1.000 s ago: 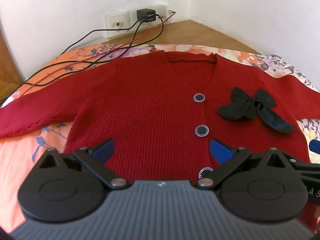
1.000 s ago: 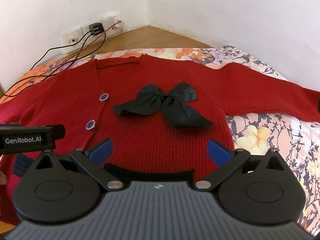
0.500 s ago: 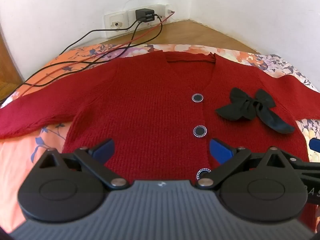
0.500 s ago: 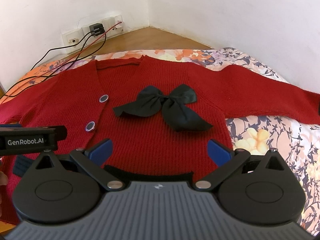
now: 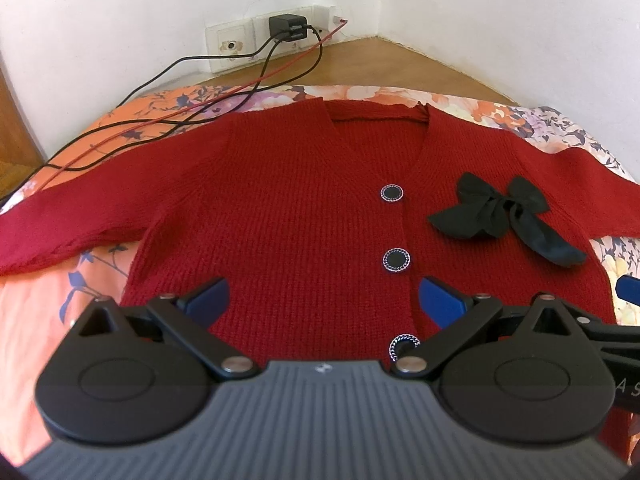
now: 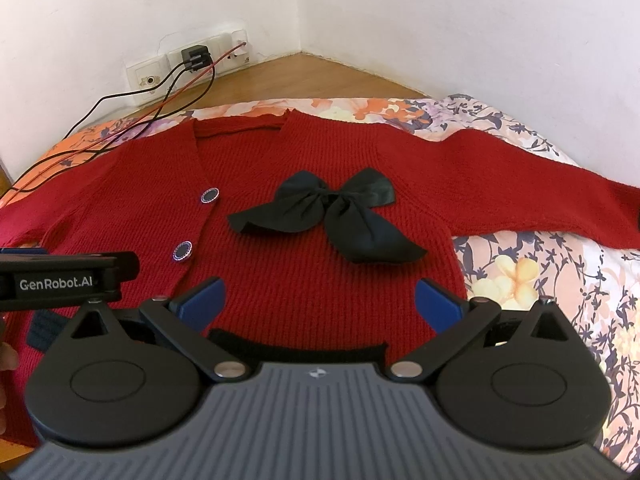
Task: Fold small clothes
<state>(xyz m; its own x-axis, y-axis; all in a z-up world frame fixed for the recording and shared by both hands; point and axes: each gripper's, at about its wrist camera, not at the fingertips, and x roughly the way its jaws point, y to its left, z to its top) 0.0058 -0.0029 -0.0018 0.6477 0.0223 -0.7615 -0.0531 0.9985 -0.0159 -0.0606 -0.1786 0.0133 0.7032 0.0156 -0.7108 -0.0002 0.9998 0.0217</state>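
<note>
Cardigan flat on the bed, both grippers spread above its hem

Cardigan [image 5: 288, 216] in red knit lies face up and buttoned on a floral bedsheet [image 5: 36, 320], with its neckline toward 12 o'clock and both sleeves stretched out to the sides.

Starting at 9 o'clock in the left wrist view, one sleeve [image 5: 72, 220] runs out toward the picture's edge. Black and red cables [image 5: 192, 116] cross the sheet at about 11 o'clock and lead up to a charger [image 5: 286, 28] plugged into a wall socket strip [image 5: 240, 42]. Three round dark buttons [image 5: 391, 193] with silver rims run down the front (the lowest is partly hidden behind the gripper's linkage). A black bow [image 5: 500, 210] sits on the chest at about 2 o'clock, its tails lying loose on the knit.

The left gripper [image 5: 322, 298] hovers over the lower part of the cardigan, its blue fingertips [image 5: 208, 296] spread wide apart with nothing between them. Whether they touch the fabric cannot be told.

In the right wrist view the left gripper's body shows at 9 o'clock, marked GenRobot.AI. The right gripper [image 6: 320, 300] is likewise released and empty, fingertips [image 6: 438, 300] parted over the hem below the bow. The other sleeve [image 6: 532, 196] reaches toward 3 o'clock across the sheet. A dark band [image 6: 296, 346] lies along the hem at 6 o'clock.
</note>
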